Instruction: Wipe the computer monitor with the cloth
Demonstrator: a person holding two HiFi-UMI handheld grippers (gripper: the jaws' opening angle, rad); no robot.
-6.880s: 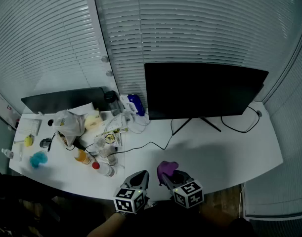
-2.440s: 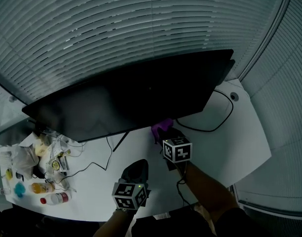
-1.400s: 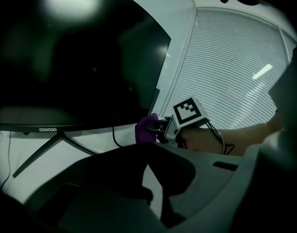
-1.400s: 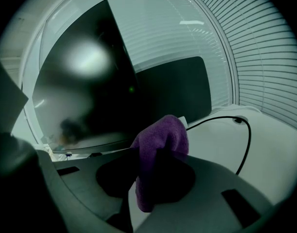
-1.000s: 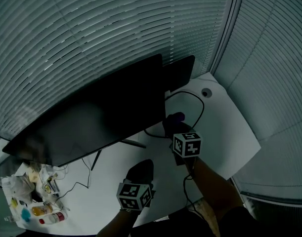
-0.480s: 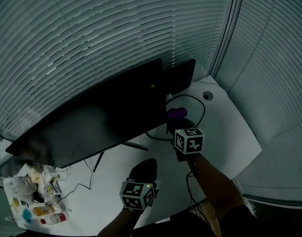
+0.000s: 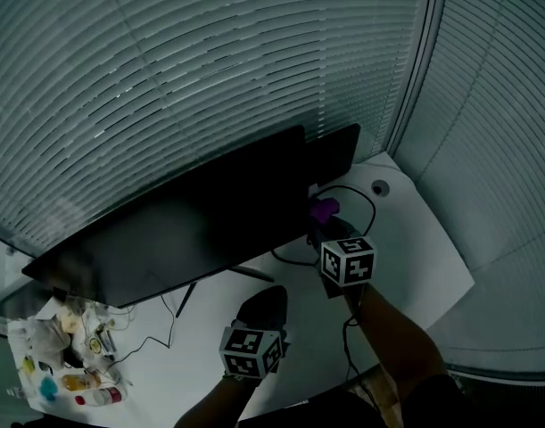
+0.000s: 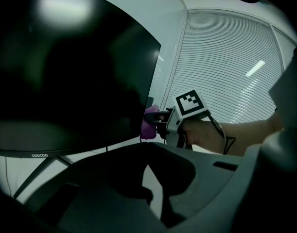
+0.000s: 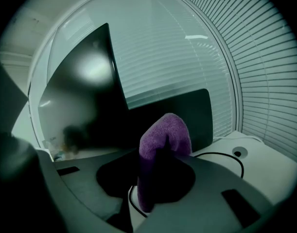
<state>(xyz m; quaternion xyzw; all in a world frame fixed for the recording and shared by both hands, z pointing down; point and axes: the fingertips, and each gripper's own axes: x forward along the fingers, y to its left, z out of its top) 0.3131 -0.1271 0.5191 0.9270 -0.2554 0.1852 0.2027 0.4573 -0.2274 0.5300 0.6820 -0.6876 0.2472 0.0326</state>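
**Wiping at the monitor's right edge, cloth pinched in the right gripper**

The right gripper [image 9: 160, 166] is clamped on the purple cloth [image 9: 165, 135]. It grips the wad low down, so a rounded fold stands proud of the jaws as a soft pad and, as I read it, no hard part meets the screen. The cloth's long axis runs up and down across the jaws, with the fold on top facing forward and a loose tail hanging below.

In the left gripper view the cloth sits against the lower right corner of the monitor [image 7: 183, 230] and seems to touch its edge there. The arm reaches in from the person's right, which suits a stroke starting at that end of the panel.

The left gripper [image 7: 265, 303] hovers lower, over the worktop [image 7: 406, 239] and in front of the monitor's stand. Its jaws look pressed together with nothing in them, and it is kept well apart from the screen, probably just out of the way.

Behind the monitor's right end a second dark screen [image 7: 339, 150] stands close, and a black cable [image 7: 366, 205] loops on the worktop just beside the cloth. A wide sweep could snag either one.
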